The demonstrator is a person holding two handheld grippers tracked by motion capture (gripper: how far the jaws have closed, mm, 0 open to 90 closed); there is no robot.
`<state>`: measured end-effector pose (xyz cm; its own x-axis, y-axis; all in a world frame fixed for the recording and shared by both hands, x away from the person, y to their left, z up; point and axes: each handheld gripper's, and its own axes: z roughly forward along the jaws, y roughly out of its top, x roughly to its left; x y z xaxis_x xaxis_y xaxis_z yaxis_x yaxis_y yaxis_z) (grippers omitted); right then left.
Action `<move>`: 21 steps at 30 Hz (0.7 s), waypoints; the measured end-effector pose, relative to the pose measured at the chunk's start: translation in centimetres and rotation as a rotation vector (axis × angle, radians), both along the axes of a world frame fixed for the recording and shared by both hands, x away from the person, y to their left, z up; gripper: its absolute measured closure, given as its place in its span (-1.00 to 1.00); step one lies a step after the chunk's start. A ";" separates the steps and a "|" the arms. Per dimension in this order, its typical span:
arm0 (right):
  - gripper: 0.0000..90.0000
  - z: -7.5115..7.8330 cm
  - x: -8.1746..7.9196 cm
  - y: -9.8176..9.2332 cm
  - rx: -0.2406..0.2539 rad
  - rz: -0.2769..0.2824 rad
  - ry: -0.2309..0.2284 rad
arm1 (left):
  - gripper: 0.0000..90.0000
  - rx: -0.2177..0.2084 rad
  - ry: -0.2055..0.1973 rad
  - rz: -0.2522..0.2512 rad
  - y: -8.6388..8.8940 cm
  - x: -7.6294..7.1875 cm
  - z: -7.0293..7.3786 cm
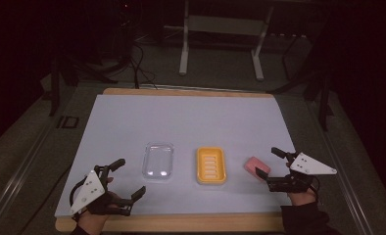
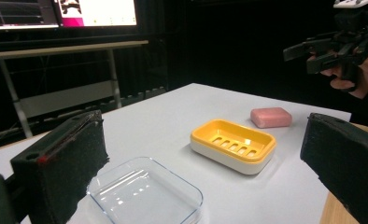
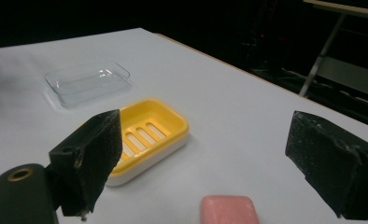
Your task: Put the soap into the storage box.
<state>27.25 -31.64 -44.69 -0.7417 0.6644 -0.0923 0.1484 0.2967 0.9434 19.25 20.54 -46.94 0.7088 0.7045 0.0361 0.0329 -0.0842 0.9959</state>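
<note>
I see my left gripper (image 1: 130, 177) near the table's front-left, jaws spread, holding nothing. My right gripper (image 1: 270, 162) sits front-right, jaws spread wide, just beside the pink rectangular soap bar (image 1: 255, 165). The yellow slotted plastic soap dish (image 1: 211, 165) lies between the soap and the clear plastic lid (image 1: 157, 160) on the white table sheet (image 1: 181, 117).

The left tool (image 2: 196, 163) stands wide open, its two black padded jaws rising at either side of the frame with nothing between them. On the white desk (image 2: 173, 112), the yellow soap dish (image 2: 232, 144) is the landmark. The clear plastic lid (image 2: 145, 193) lies nearer than it, beside the left jaw. The pink soap bar (image 2: 271, 117) lies just beyond it. Farther off, above the bar, a hand (image 2: 359, 74) holds the other tool (image 2: 308, 55) clear of the desk.
</note>
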 end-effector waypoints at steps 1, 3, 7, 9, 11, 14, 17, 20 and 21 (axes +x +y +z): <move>-0.73 0.1 0.0 0.0 0.010 0.005 0.008 | -0.99 -0.001 0.000 0.000 0.0 0.0 0.0; -0.73 0.2 0.1 0.0 0.017 0.007 0.010 | -0.99 0.002 -0.002 0.004 0.0 0.0 0.0; -0.75 0.8 0.4 0.0 0.016 0.028 0.011 | -0.98 0.011 0.001 0.002 -0.1 -0.1 0.0; -0.76 1.0 0.5 0.2 0.001 0.018 0.014 | -0.99 0.015 0.002 0.000 -0.1 -0.1 -0.1; -0.76 1.2 0.6 0.4 -0.014 0.019 0.021 | -0.99 0.018 0.004 0.000 -0.1 -0.1 -0.1; -0.76 1.2 1.0 0.7 -0.063 -0.015 0.008 | -0.99 0.018 0.005 0.001 -0.1 -0.1 -0.1; -0.75 1.1 1.6 0.8 -0.106 -0.076 0.038 | -0.99 0.022 0.007 0.005 -0.1 -0.2 -0.1; -0.75 1.0 2.2 0.4 -0.093 -0.116 0.080 | -0.99 0.022 0.005 0.005 -0.2 -0.2 -0.1; -0.75 1.2 2.4 0.1 -0.089 -0.135 0.100 | -0.98 0.024 0.006 0.004 -0.2 -0.2 -0.1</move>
<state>29.62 -31.53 -43.49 -0.6544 0.7513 -0.0855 0.2846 0.3495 0.8927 19.08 20.36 -47.04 0.7059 0.7066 0.0493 0.0391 -0.1083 0.9933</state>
